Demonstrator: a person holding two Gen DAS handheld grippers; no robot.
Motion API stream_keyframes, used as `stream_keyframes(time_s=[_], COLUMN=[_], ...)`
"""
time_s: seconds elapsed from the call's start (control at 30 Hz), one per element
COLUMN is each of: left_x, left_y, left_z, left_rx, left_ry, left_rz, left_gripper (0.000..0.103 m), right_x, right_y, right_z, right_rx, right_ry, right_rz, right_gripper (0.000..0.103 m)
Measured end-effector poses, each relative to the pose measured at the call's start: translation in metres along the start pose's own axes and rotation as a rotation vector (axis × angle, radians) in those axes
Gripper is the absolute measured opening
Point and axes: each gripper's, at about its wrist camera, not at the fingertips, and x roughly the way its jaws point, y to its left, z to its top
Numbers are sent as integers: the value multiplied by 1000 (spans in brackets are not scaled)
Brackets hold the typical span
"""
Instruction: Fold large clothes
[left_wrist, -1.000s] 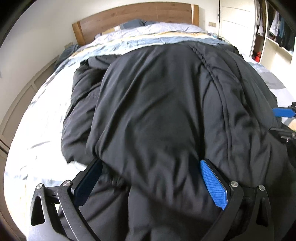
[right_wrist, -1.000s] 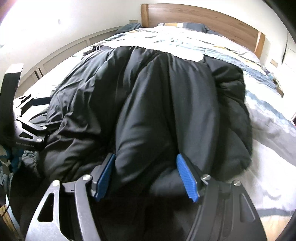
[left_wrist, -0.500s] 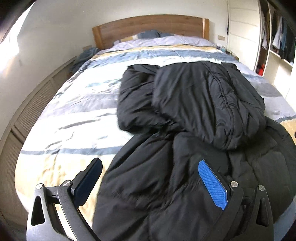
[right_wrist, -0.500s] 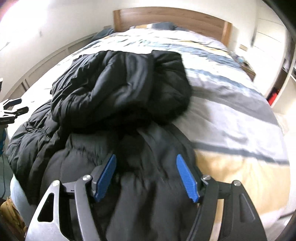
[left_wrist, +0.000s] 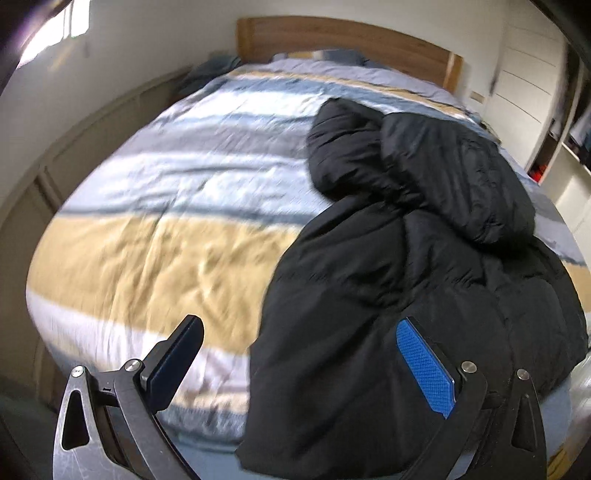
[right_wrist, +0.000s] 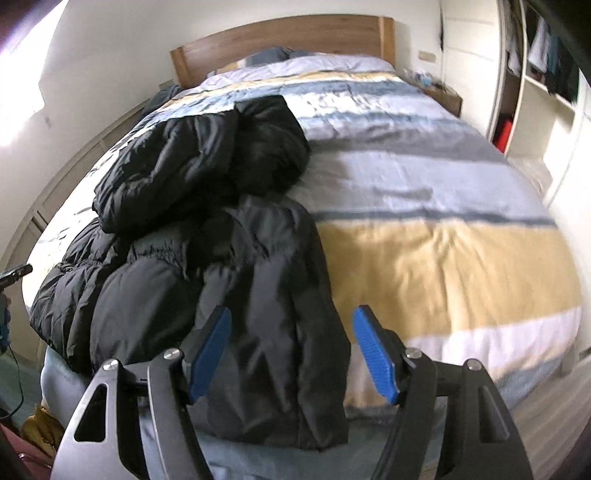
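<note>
A large black puffer jacket (left_wrist: 424, 229) lies heaped on the striped bed. Its upper part is doubled over onto the body, and its hem hangs over the foot edge. In the left wrist view it fills the right half. My left gripper (left_wrist: 299, 365) is open and held back from the bed, with the hem behind its right finger (left_wrist: 424, 369). In the right wrist view the jacket (right_wrist: 207, 229) lies left of centre. My right gripper (right_wrist: 291, 354) is open in front of the hanging hem. Neither gripper's pads press on the cloth.
The bed (right_wrist: 443, 258) has a duvet striped in yellow, white, grey and blue and a wooden headboard (right_wrist: 280, 40). Open wardrobe shelves (right_wrist: 535, 85) stand at the right, panelled wall units (left_wrist: 92, 140) at the left. Yellow cloth (right_wrist: 40, 424) lies on the floor by the bed's corner.
A second ago the jacket filled both views, with fabric between both pairs of jaws. Both grippers have since drawn back toward the foot of the bed, and the jacket rests folded on the duvet.
</note>
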Motion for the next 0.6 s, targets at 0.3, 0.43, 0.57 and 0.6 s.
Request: stream_keyframes(time_s=[0.3, 0.43, 0.57, 0.6], left_x=[10, 14, 22, 27], left_y=[41, 50, 53, 53], left_z=[-25, -32, -37, -40], left_rx=[-140, -189, -224, -238], left_ry=[60, 74, 89, 96], left_rz=[8, -13, -78, -102], left_gripper=[102, 102, 102, 102], right_x=[26, 35, 47, 50], right_y=[-18, -25, -30, -31], right_z=[-29, -38, -45, -47], right_rx=[98, 144, 176, 184], right_ry=[63, 76, 102, 109], right_rz=[41, 63, 93, 104], right_gripper=[69, 69, 70, 70])
